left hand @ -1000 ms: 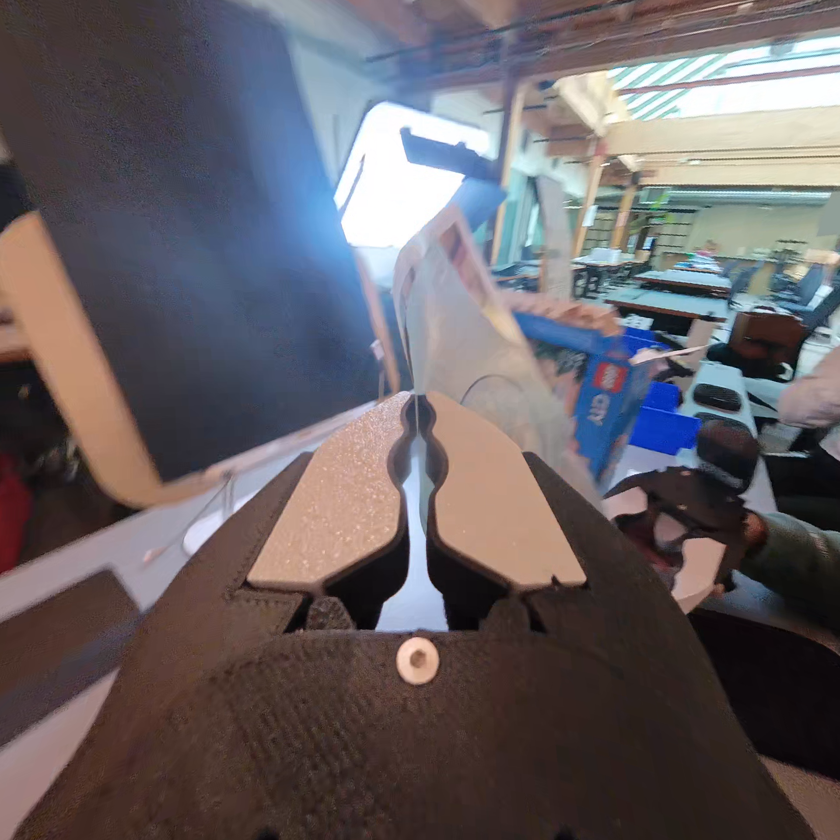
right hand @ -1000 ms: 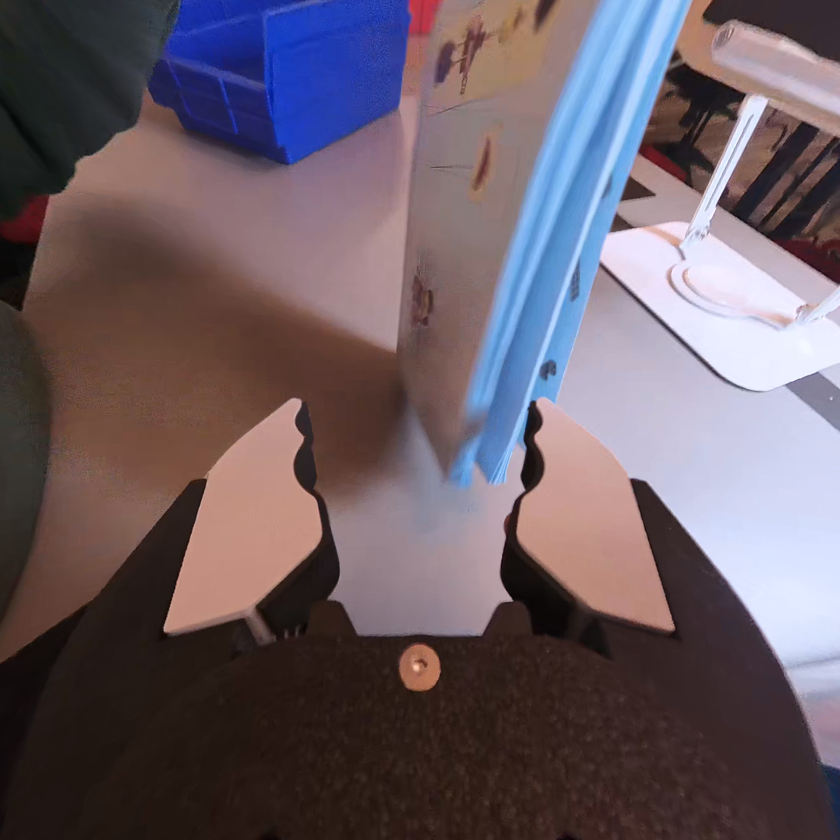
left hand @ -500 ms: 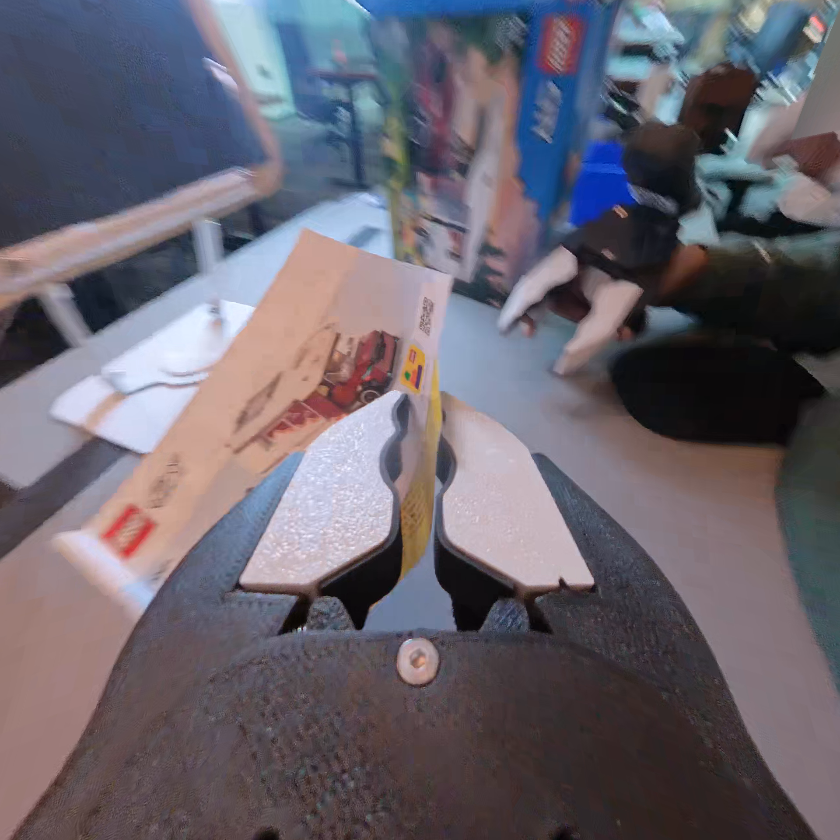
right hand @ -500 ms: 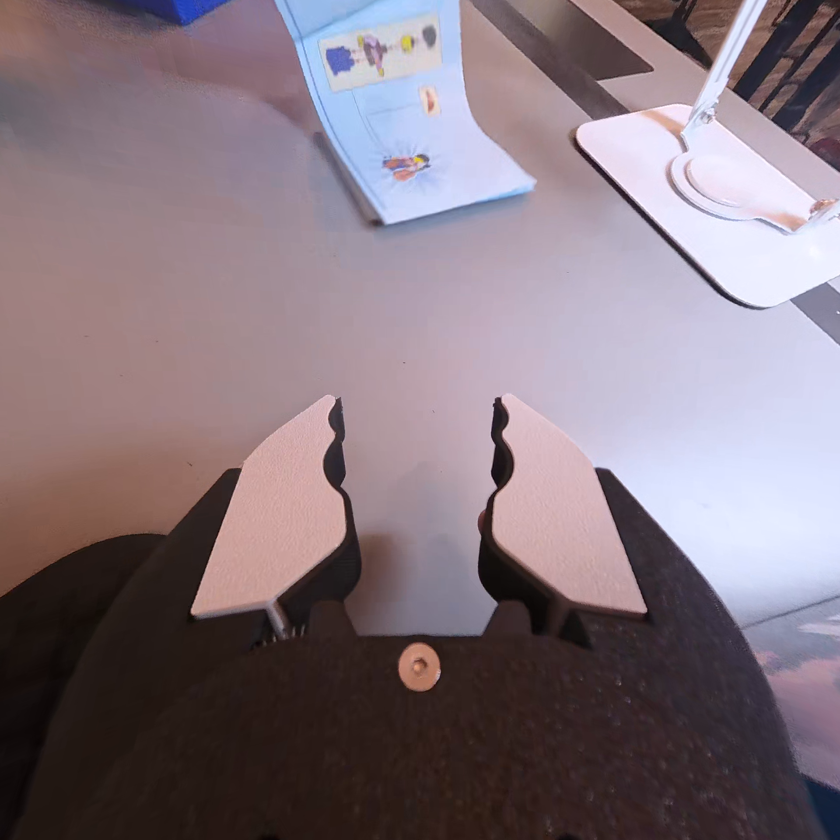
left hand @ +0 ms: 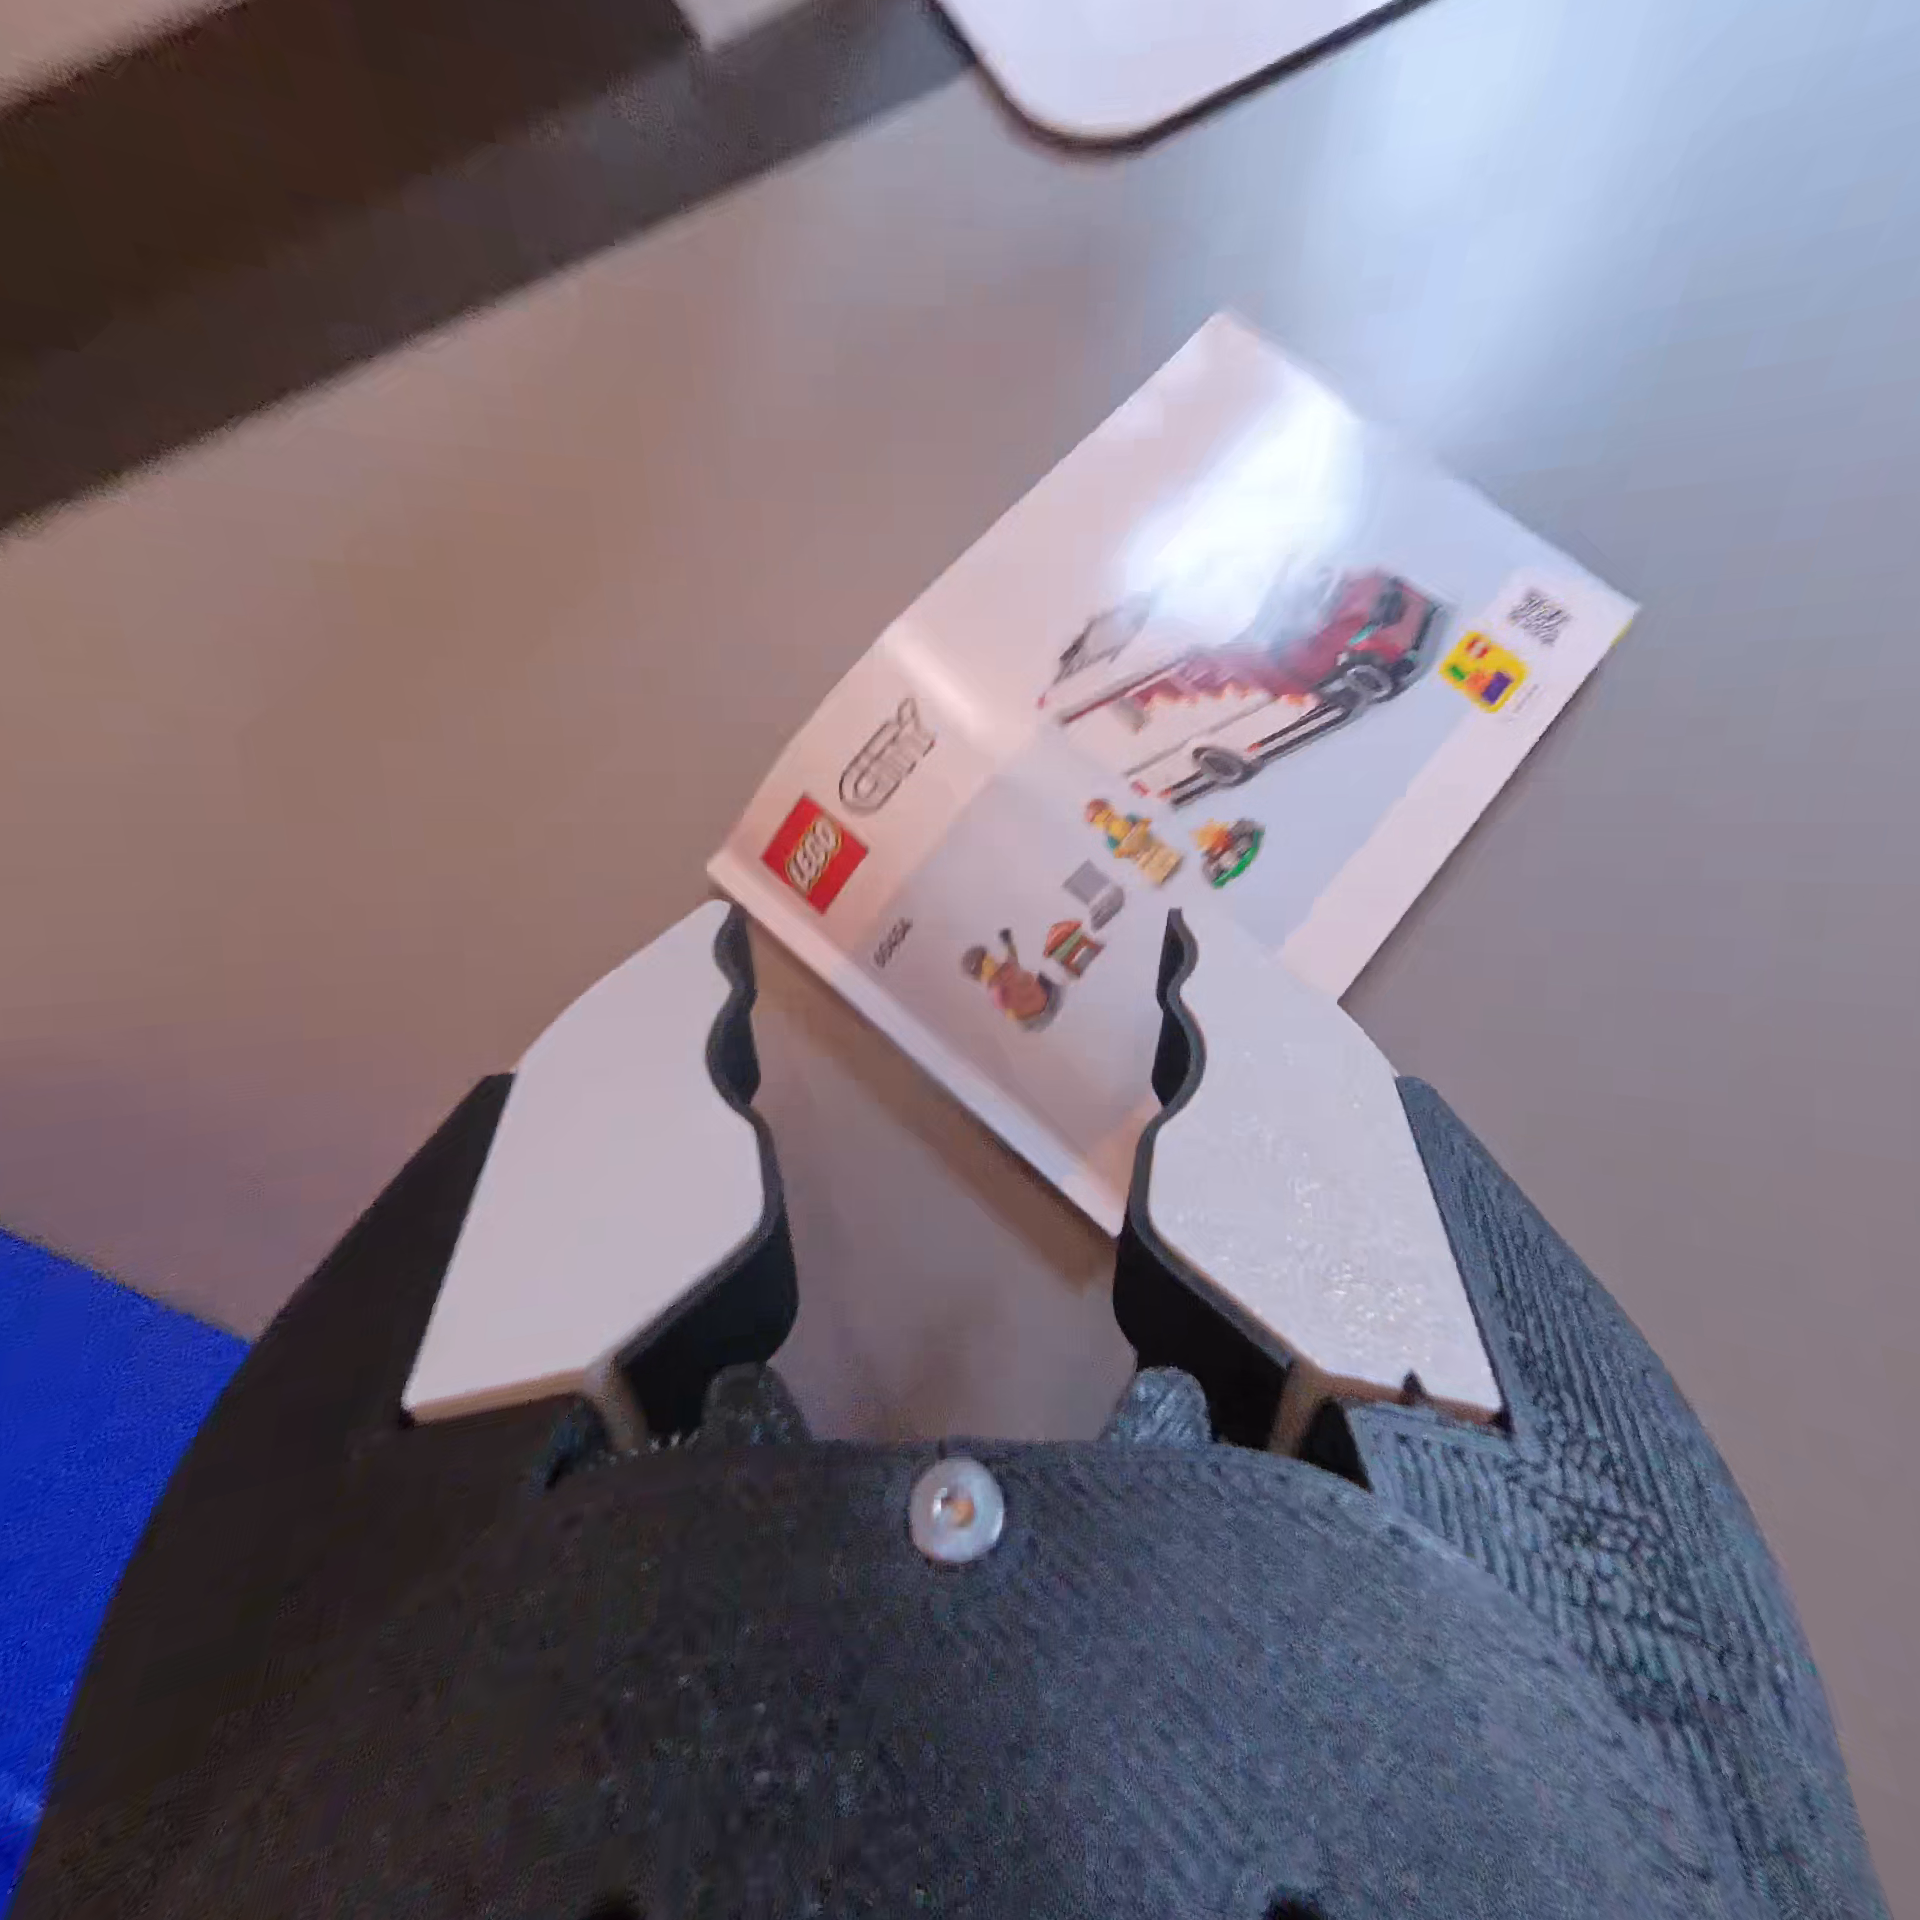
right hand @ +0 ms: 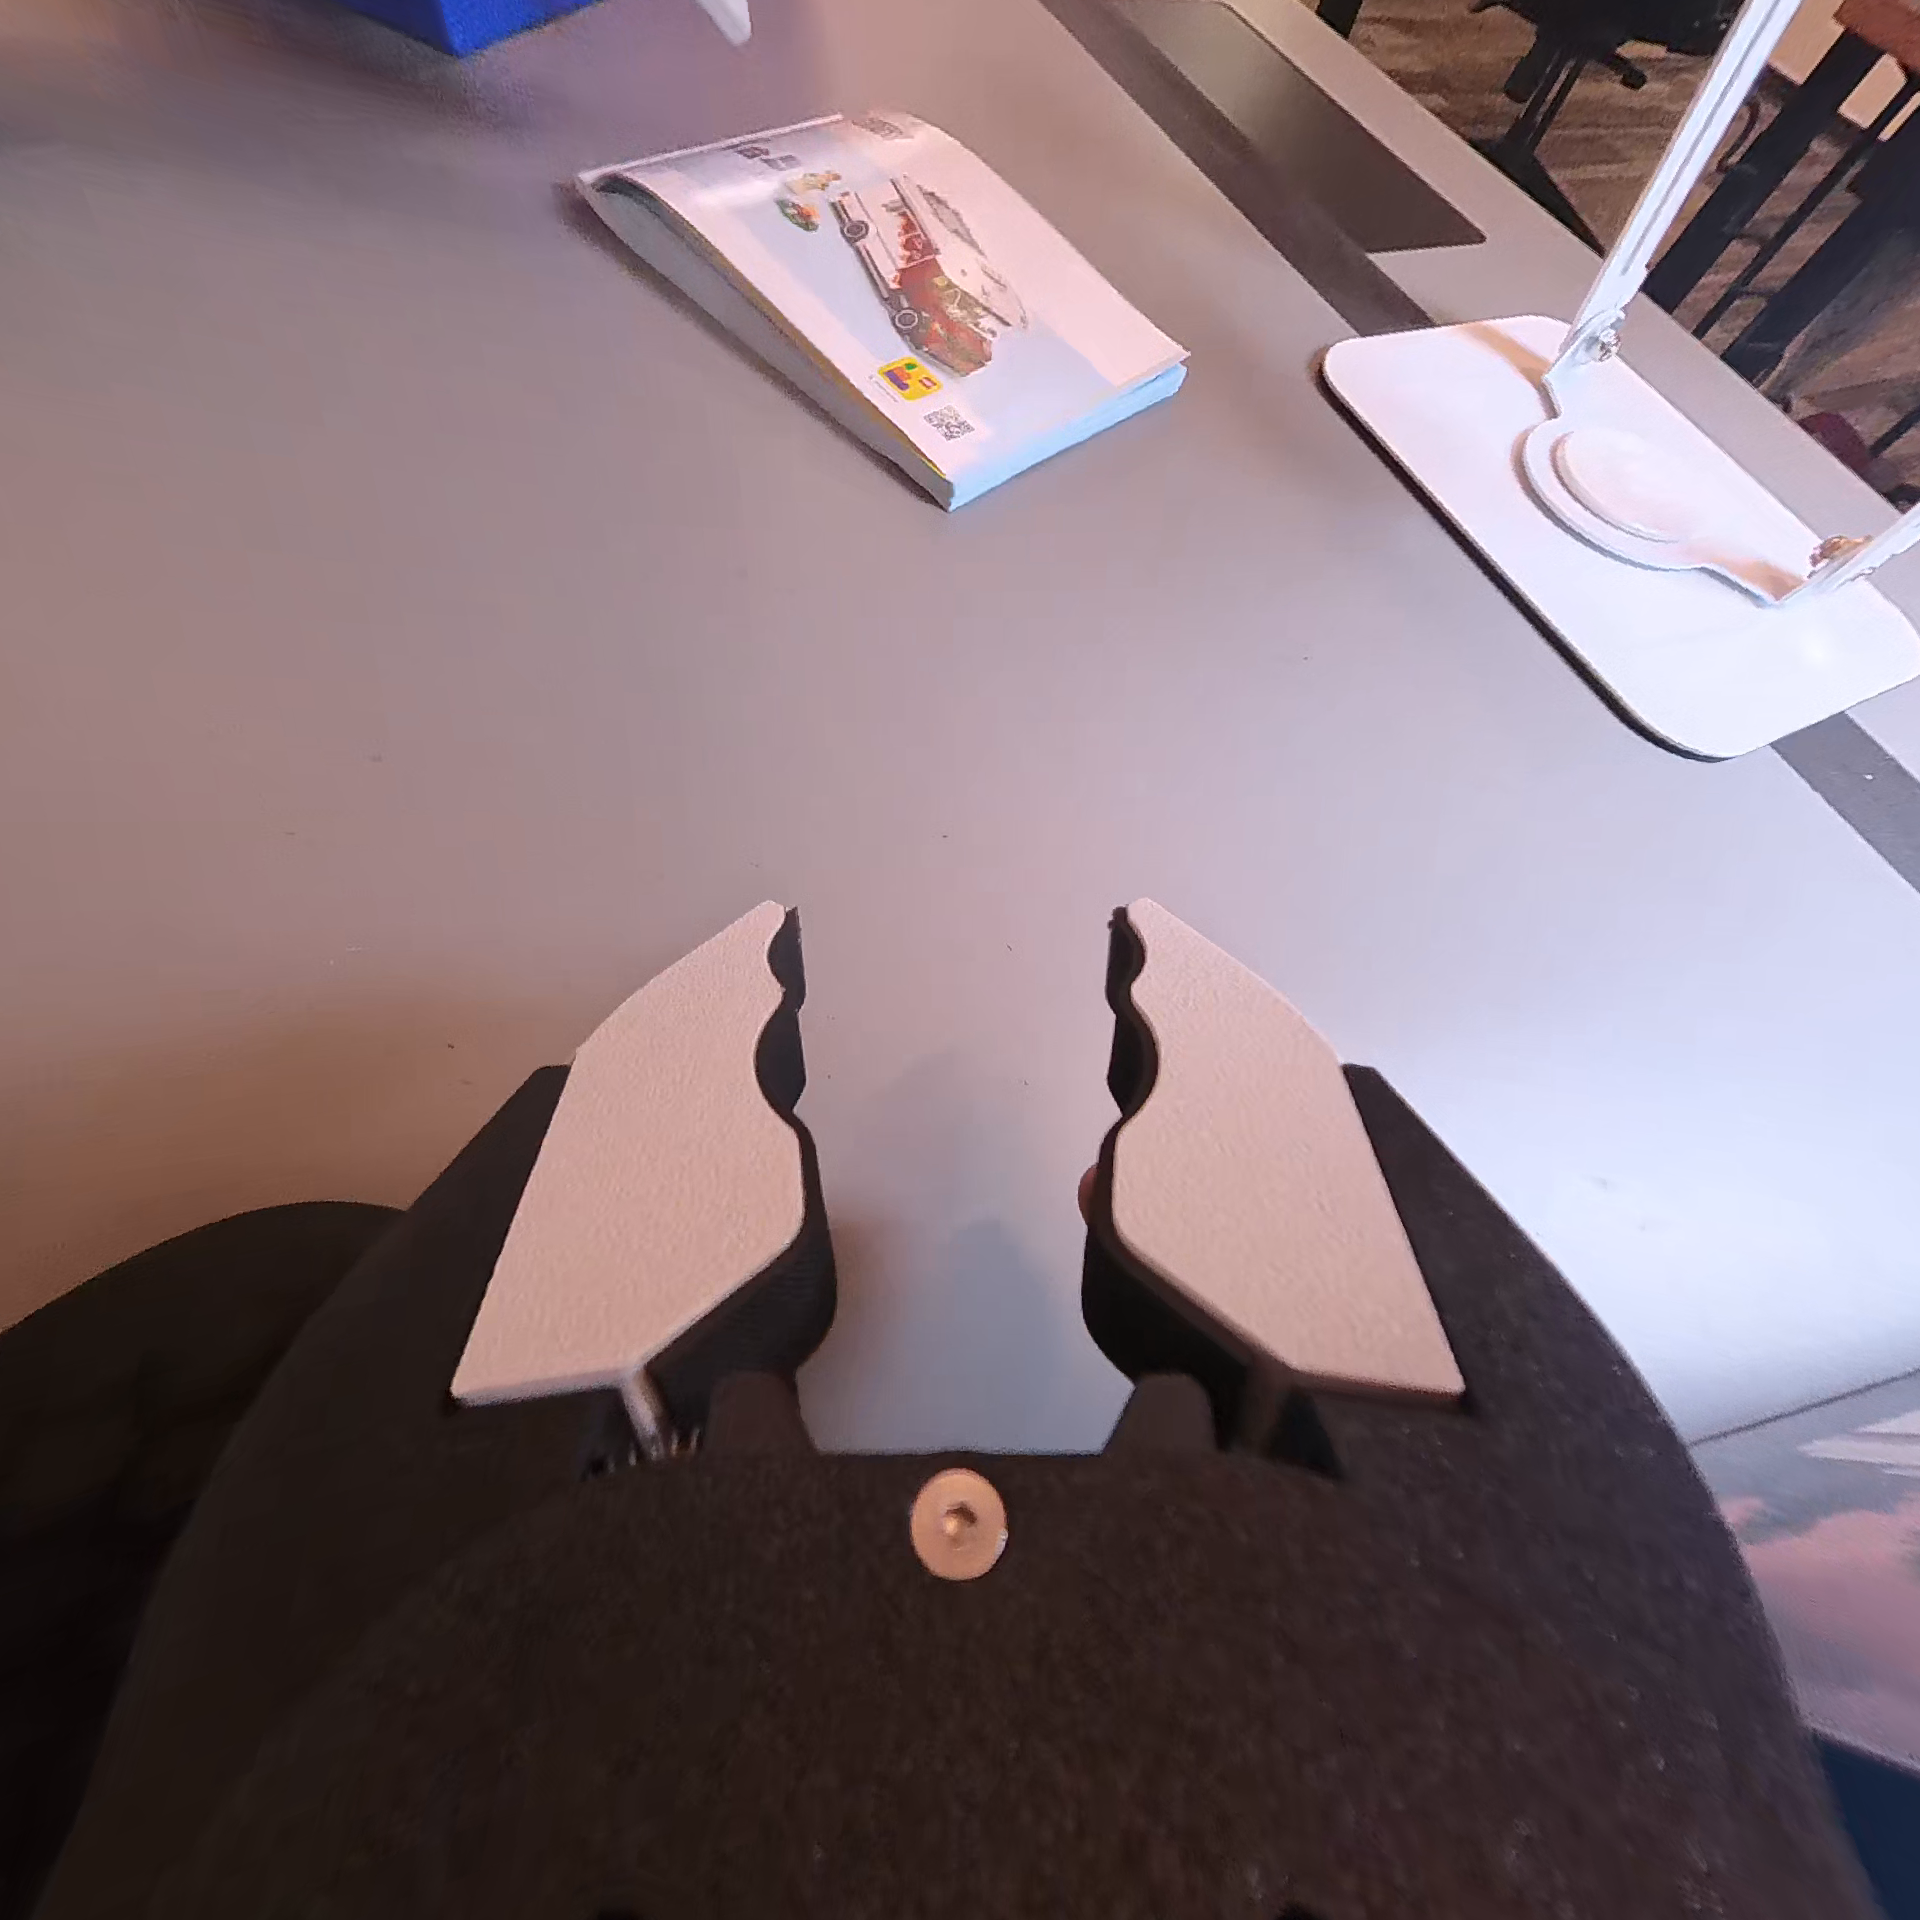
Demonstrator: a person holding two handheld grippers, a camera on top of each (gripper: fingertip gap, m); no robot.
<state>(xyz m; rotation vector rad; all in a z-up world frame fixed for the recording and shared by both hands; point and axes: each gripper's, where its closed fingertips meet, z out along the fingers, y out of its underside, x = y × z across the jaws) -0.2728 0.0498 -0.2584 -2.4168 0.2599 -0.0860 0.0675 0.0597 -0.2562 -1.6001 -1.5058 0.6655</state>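
Grey table [right hand: 520,675] fills both views, and a toy-brick booklet [left hand: 1143,748] lies flat on it, cover up, showing a red truck and small figures. At the far left of the left wrist view a blue patch [left hand: 73,1455] cuts into the frame beside the black gripper body; what it belongs to cannot be told. The left gripper [left hand: 951,925] hangs over the booklet's near edge with its fingers [left hand: 623,1164] spread wide. The booklet's lower corner shows in the gap between them, lying on the table below; neither pad presses on it, and nothing is gripped. Above, a dark strip [left hand: 312,208] runs across the table, and the rounded corner of a white base [left hand: 1122,73] sits at the top.

In the right wrist view the booklet [right hand: 914,301] lies well ahead and left of centre, its pages slightly bowed. The right gripper [right hand: 956,914] is over bare table, well apart from it, fingers [right hand: 665,1174] parted at a middling width with nothing between them. To the right stands the white base [right hand: 1662,582] with its slanted white arm [right hand: 1704,135].
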